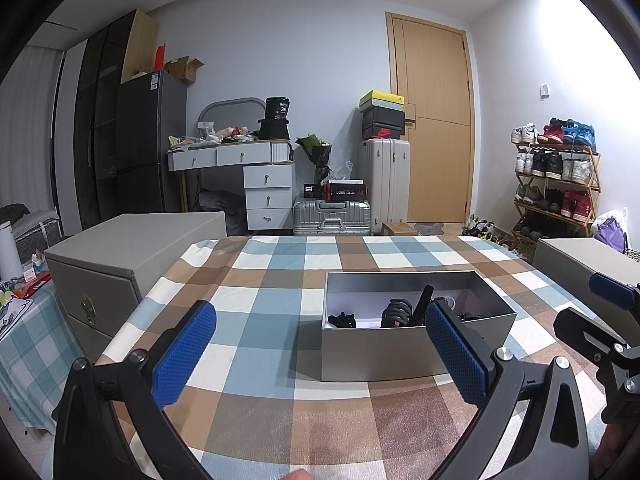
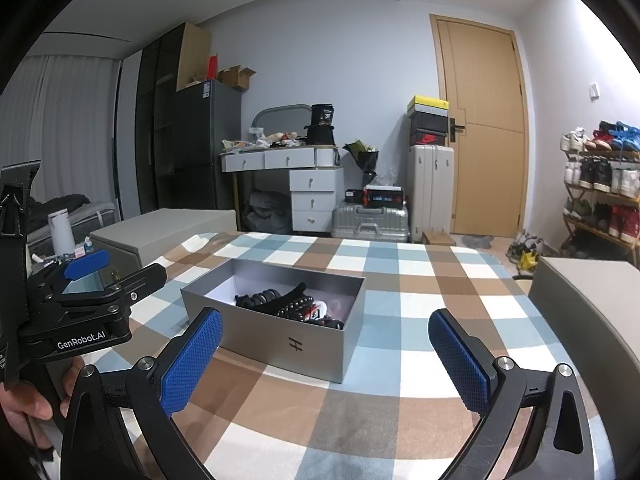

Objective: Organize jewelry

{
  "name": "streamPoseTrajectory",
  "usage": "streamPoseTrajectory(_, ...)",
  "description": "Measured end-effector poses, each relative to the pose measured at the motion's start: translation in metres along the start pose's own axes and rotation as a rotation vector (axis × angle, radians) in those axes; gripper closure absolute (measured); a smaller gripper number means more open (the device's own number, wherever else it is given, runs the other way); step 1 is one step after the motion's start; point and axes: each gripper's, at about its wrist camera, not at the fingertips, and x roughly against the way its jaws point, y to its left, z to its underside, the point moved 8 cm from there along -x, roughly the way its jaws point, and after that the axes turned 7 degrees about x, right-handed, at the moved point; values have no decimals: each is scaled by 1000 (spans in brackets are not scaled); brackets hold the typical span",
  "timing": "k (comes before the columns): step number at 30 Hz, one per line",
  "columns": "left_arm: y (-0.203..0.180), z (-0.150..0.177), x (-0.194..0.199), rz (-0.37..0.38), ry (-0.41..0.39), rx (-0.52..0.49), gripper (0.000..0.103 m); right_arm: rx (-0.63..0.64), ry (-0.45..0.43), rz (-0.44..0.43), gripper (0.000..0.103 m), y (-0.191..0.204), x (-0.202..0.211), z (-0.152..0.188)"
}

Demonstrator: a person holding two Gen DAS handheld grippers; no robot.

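Both grippers wide open and empty, short of the jewelry box.

Left wrist: left gripper (image 1: 320,352) is level above the checked cloth (image 1: 256,320), jaws spread, nothing held; the open grey box (image 1: 400,352) sits just ahead, right of centre, its dark pieces (image 1: 396,312) heaped inside. Best to come in over the rim and pinch one piece at a time.
Right wrist: right gripper (image 2: 326,360) is equally spread and empty, level, with the box ahead to its left.
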Motion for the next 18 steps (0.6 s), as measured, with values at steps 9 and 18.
streamPoseTrajectory(9, 0, -1, 1, 0, 0, 0, 1, 0, 1, 0, 0, 0, 0, 0)
streamPoseTrajectory(18, 0, -1, 1, 0, 1, 0, 1, 0, 0, 0, 0, 0, 0, 0)
